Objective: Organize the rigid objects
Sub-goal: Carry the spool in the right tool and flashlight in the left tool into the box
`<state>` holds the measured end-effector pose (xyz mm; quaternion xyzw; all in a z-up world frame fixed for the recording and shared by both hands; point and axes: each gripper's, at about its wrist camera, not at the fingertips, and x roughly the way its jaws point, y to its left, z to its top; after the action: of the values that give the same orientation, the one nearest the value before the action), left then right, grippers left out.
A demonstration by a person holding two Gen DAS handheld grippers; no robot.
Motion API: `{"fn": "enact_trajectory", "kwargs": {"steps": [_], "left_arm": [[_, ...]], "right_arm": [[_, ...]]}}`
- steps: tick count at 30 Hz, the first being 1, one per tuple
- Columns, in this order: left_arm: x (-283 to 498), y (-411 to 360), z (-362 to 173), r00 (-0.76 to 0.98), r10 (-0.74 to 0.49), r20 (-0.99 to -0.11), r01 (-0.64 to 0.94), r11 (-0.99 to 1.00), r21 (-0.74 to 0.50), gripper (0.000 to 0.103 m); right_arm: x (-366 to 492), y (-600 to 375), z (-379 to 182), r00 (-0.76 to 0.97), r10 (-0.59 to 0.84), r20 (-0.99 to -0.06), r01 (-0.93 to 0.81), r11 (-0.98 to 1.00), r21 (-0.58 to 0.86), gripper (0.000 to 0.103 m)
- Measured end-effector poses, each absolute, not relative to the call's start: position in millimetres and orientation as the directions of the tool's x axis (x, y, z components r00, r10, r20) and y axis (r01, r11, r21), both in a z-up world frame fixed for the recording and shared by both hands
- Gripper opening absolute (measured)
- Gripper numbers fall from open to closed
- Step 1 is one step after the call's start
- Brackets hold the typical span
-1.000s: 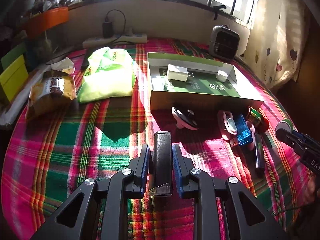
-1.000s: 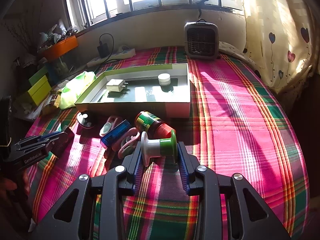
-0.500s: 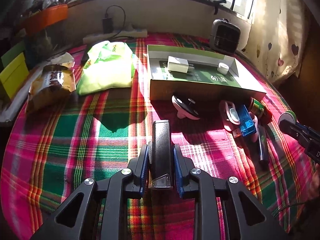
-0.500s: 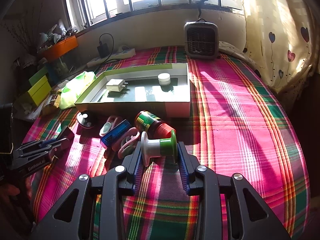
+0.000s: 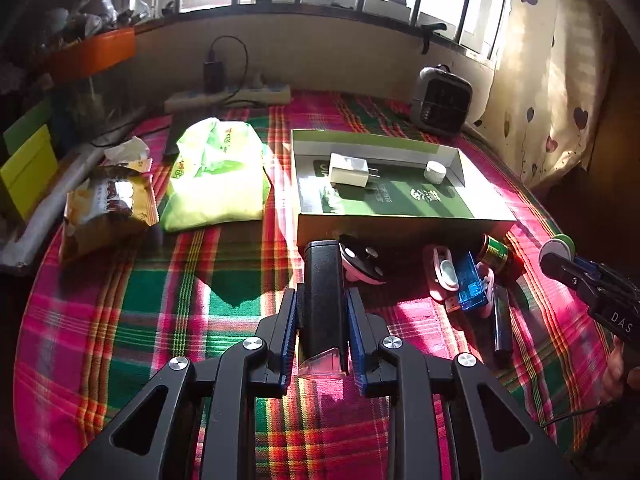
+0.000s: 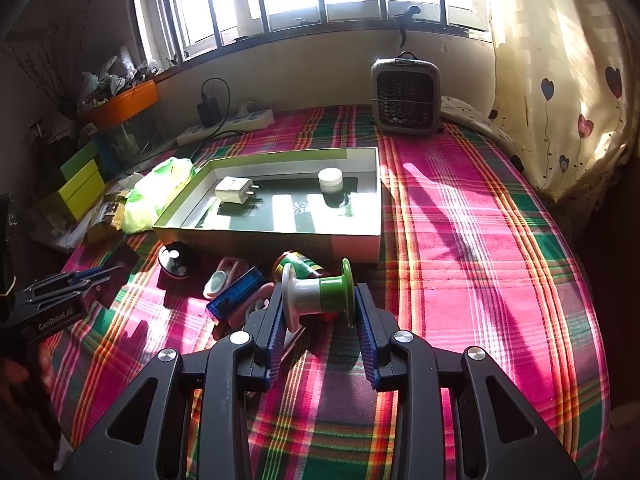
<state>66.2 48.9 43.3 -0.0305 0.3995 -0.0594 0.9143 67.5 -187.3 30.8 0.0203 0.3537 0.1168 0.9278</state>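
The black bar (image 5: 322, 296) sits at the lower middle of the left view, squeezed tight between the two fingers of the left hand-held gripper (image 5: 322, 334). A second ago those fingers stood a little apart from it with gaps on both sides; now they have shut on it, and the bar's far end has come up close to the box (image 5: 404, 224) in the middle of the frame. That looks like the bar is now picked up and on its way to the box. The right hand-held gripper (image 6: 319, 314) has not changed: it is closed on a spool (image 6: 318, 294), white at one end and green at the other, in the lower middle of the right view. Inside the box lie a white plug (image 5: 349, 170) and a small white cap (image 5: 435, 171). Just in front of the box, on the checked cloth of the bench (image 5: 120, 312), wait a black disc (image 5: 362, 262), a blue stick (image 5: 472, 282) and a green can (image 5: 496, 251). Those probably need putting away too.
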Motion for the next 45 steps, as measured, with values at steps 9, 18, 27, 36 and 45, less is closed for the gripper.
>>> {"fn": "enact_trajectory", "kwargs": {"steps": [9, 18, 27, 36, 45], "left_arm": [[97, 41, 65, 0.688, -0.175, -0.705, 0.129, 0.985, -0.119, 0.022], [132, 29, 66, 0.672, -0.206, -0.711, 0.158, 0.978, -0.134, 0.022], [164, 22, 55, 0.648, -0.218, -0.730, 0.156, 0.976, -0.153, 0.022], [186, 14, 43, 0.621, -0.223, -0.751, 0.161, 0.975, -0.156, 0.022], [197, 12, 32, 0.603, -0.210, -0.769, 0.154, 0.977, -0.146, 0.022]], "right_arm": [[99, -182, 50, 0.729, 0.243, -0.639, -0.239, 0.966, 0.095, 0.034], [147, -164, 60, 0.720, 0.269, -0.640, -0.299, 0.952, 0.064, 0.034], [200, -141, 49, 0.659, 0.308, -0.686, -0.359, 0.931, 0.073, 0.034], [239, -124, 28, 0.603, 0.287, -0.744, -0.380, 0.924, 0.048, 0.034], [257, -112, 13, 0.564, 0.279, -0.777, -0.409, 0.912, 0.031, 0.034]]}}
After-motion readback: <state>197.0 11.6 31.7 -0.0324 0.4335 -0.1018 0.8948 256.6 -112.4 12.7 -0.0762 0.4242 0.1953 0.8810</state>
